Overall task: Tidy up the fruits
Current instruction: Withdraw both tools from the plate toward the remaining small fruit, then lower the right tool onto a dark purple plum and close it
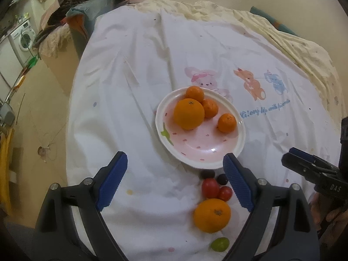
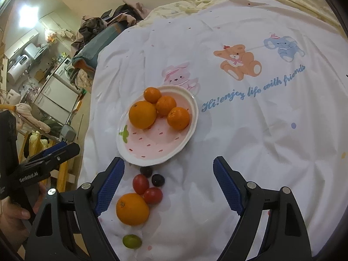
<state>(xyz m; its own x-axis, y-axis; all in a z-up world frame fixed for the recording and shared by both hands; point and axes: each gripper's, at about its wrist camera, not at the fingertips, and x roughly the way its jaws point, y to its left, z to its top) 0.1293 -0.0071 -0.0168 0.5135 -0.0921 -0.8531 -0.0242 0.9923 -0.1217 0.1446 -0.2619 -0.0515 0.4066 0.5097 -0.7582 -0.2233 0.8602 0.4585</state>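
Observation:
A pink strawberry-print plate (image 1: 208, 150) (image 2: 152, 150) holds one large orange (image 1: 188, 114) (image 2: 142, 114) and three small ones. On the white quilt in front of it lie two dark grapes (image 1: 223, 178) (image 2: 158, 180), two cherry tomatoes (image 1: 210, 187) (image 2: 140, 183), a loose orange (image 1: 212, 215) (image 2: 132, 209) and a green grape (image 1: 219, 244) (image 2: 131, 241). My left gripper (image 1: 175, 166) is open and empty above the loose fruit, which lies near its right finger. My right gripper (image 2: 168, 169) is open and empty, the fruit near its left finger.
The quilt (image 2: 261, 119) with cartoon animals covers a bed. Its left edge drops to the floor (image 1: 39, 130). Clothes and a washing machine (image 1: 22, 39) stand at far left. The right gripper shows at the left view's right edge (image 1: 313, 169), the left gripper at the right view's left edge (image 2: 47, 156).

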